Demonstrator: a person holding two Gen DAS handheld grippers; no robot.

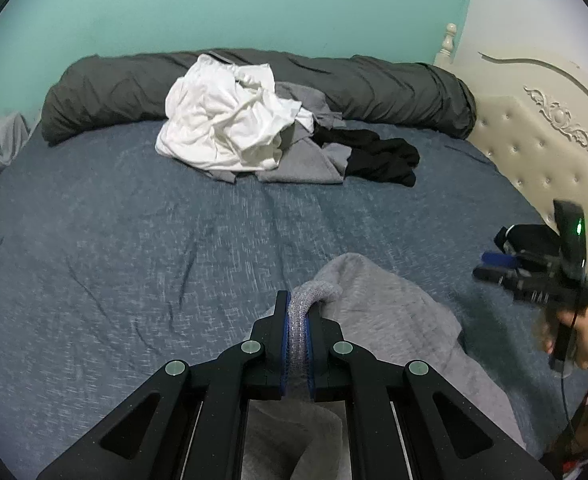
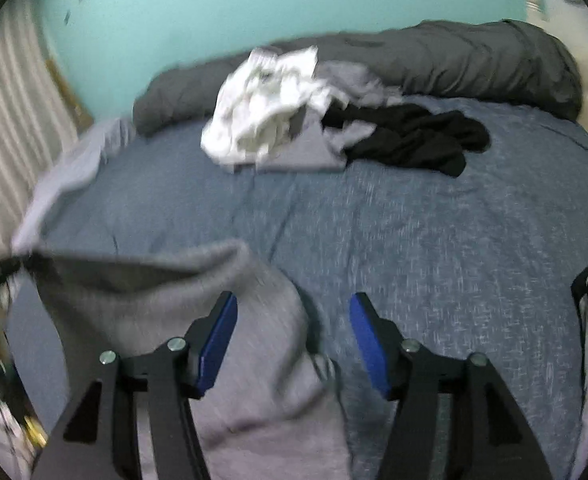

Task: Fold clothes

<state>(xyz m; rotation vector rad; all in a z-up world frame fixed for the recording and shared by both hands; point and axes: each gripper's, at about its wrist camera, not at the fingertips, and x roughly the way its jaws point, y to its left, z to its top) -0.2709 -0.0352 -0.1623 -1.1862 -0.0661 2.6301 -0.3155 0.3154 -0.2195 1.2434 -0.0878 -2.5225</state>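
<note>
The left gripper (image 1: 299, 322) is clamped on a bunched edge of a light grey garment (image 1: 394, 320) lying on the blue bed (image 1: 134, 240). The right gripper (image 2: 294, 340) stands open, its blue pads apart with the grey cloth under them, gripping nothing. Farther back, a heap of white, grey and black clothes (image 1: 254, 132) lies against a rolled dark grey duvet (image 1: 394, 84).

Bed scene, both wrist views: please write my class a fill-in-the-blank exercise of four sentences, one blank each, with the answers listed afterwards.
1. The left gripper is shut on the hem of a ____ garment.
2. The right gripper has its jaws ____, with nothing pressed between the pads.
3. In the clothes pile on the blue bed sheet, the topmost garment is ____.
4. The black garment lies to the ____ of that pile, seen from the left wrist view.

Answers: grey; open; white; right
</note>
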